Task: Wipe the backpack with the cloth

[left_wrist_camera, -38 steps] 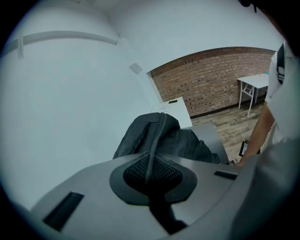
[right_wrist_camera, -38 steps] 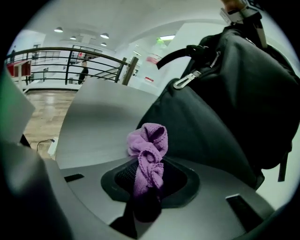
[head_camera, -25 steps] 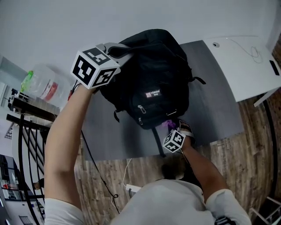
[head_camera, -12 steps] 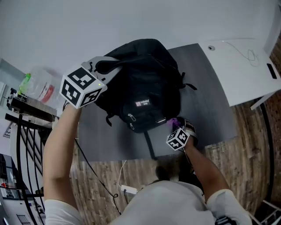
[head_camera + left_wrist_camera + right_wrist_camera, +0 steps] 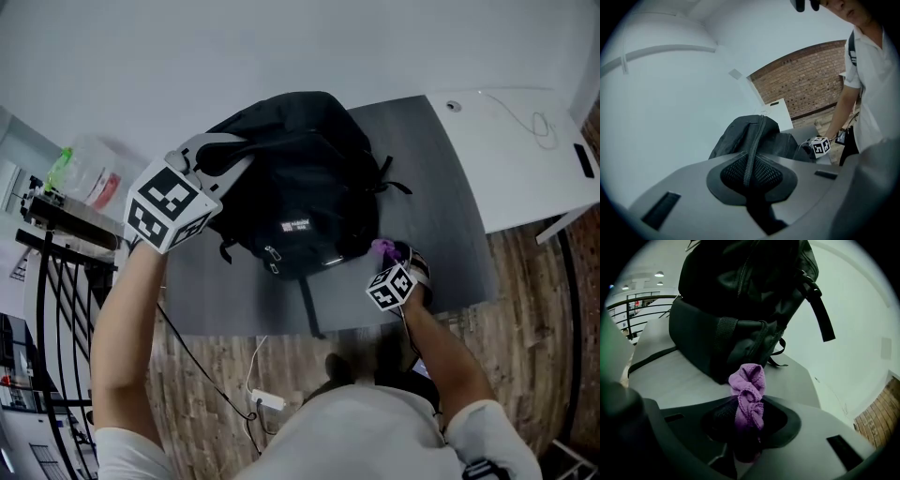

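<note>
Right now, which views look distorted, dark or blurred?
Head view: sharp, but the wide lens bends the table edges. Left gripper view: round black border, backpack dim. Right gripper view: same border, cloth sharp, green cast at left.

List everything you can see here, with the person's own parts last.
backpack: one, black, on the grey table
cloth: one, purple, bunched up beside the backpack's base
table: one, grey, under the backpack
desk: one, white, right of the table, with a thin cable on it
plastic container: one, clear with green and red parts, left of the table
railing: one, black, far left
power strip: one, white, on the wooden floor
left gripper: one, grey, jaws shut on the backpack's top
right gripper: one, grey, jaws shut on the cloth
</note>
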`<state>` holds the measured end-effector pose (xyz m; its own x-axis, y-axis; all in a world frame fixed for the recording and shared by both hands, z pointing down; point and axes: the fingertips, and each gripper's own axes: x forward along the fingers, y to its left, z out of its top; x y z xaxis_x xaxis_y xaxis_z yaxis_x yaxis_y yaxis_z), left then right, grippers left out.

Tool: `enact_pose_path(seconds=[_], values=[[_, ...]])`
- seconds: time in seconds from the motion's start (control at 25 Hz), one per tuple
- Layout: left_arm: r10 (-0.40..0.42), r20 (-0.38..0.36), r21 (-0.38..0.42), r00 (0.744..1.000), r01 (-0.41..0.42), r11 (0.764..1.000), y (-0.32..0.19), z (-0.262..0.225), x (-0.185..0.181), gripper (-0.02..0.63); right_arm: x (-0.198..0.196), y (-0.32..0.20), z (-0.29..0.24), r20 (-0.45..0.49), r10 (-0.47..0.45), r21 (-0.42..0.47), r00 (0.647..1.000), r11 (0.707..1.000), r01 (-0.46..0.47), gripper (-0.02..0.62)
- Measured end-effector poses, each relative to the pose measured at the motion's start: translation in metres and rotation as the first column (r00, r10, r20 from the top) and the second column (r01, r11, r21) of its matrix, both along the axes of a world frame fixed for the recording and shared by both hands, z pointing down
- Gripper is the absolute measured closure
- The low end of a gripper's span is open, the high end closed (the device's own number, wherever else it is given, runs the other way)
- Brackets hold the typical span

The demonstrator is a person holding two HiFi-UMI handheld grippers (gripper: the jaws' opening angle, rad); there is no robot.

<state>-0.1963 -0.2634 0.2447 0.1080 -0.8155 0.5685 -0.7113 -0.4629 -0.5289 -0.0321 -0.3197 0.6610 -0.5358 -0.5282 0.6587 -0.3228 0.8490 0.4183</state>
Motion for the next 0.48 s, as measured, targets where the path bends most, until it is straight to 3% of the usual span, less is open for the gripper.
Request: enact_pose_path(seconds=[0.2,0.48], values=[[0.019,0.033,0.033,0.999,-0.021,0.999,0.008,0.002,0.025,0.575,0.038,-0.018,-0.001,0.030,0.057,-0.028,0.998,0.998,-0.056,0.492],[0.099,-0.041,0.097,0.994,-0.094,0.991,0.038,-0.011,0.054,0.468,0.069,-0.013,-0.033,0.131,0.174,-0.084,0.976,0.983,-0.164,0.492]])
